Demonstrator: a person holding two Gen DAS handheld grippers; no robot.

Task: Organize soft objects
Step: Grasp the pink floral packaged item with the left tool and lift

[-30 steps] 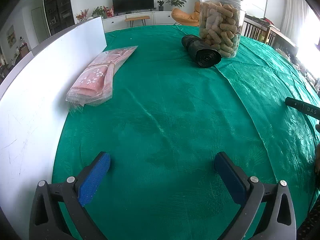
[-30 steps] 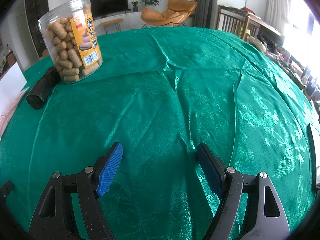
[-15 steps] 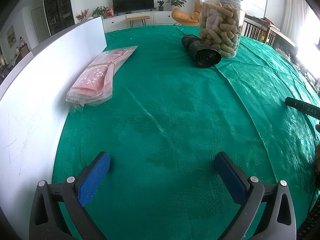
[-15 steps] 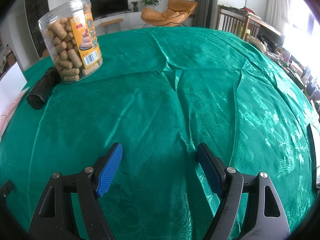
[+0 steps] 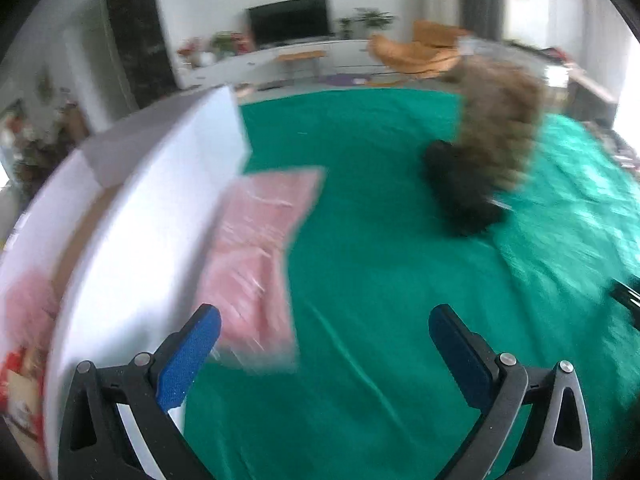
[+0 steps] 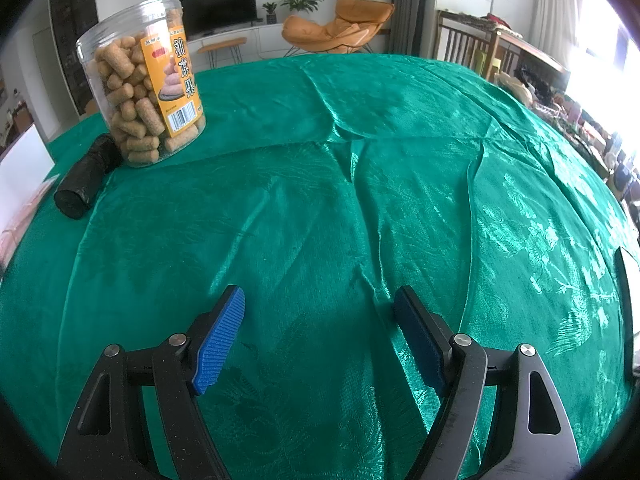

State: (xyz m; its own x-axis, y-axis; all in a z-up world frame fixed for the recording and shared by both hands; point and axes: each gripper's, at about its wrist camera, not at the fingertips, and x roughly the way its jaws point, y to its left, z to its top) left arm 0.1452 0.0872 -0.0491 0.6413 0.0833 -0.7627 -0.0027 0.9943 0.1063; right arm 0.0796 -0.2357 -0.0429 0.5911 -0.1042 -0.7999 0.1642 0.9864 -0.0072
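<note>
Here, the left gripper (image 5: 320, 344) is hovering with its blue-padded jaws spread wide and nothing between them, above a tabletop (image 5: 360, 360) covered in shiny green patterned cloth. The left wrist view is smeared with blur. Lying flat on the cloth just ahead of the left jaw is a pink soft item sealed in clear plastic wrap (image 5: 260, 248), its long edge running right beside the wall of a white rectangular box (image 5: 152, 232). Whether the packet is touching that wall is hard to tell through the blur. Inside the box, at the left edge of the view, something pink and something red are showing, too blurred to name.

Farther back on the tabletop, a black roll of plastic bags (image 6: 86, 178) is lying on its side against the base of a clear plastic jar of tan cylindrical snacks with a yellow label (image 6: 144, 92), which is standing upright.

The right gripper (image 6: 320, 336) is also standing wide open and holding nothing, pointing down at a bare, wrinkled stretch of the green cloth, well apart from the jar and the roll.
</note>
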